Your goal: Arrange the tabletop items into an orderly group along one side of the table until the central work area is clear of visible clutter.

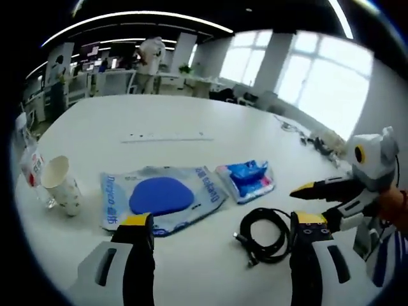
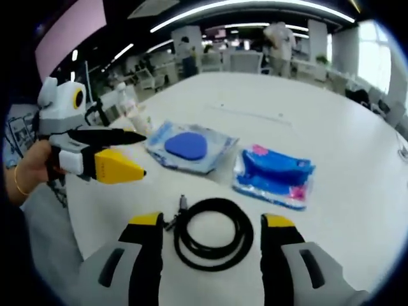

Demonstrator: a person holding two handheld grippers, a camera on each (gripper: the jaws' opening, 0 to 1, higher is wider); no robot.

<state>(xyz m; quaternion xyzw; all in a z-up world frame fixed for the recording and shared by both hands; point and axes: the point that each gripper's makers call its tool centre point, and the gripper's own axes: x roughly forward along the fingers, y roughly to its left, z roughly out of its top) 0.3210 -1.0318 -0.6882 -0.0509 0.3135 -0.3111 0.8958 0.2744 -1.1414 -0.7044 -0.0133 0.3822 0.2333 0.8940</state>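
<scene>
Both tools are spread, holding nothing. Your right tool [image 2: 210, 228] sits nearest the coiled black cable [image 2: 213, 233], low centre between its jaws; left tool [image 1: 223, 228] has it lower right.

The table [image 1: 191, 115] is white. On it lie a black coiled cable [image 2: 213, 233], a pale packet with a deep blue oval [image 1: 159, 196], a blue wrapper with pink touches [image 2: 274, 175] — and a white, speckled paper cup [image 1: 60, 185]. Both grippers — left [image 1: 220, 233], right [image 2: 210, 233] — are grey with yellow-tipped black jaws.
</scene>
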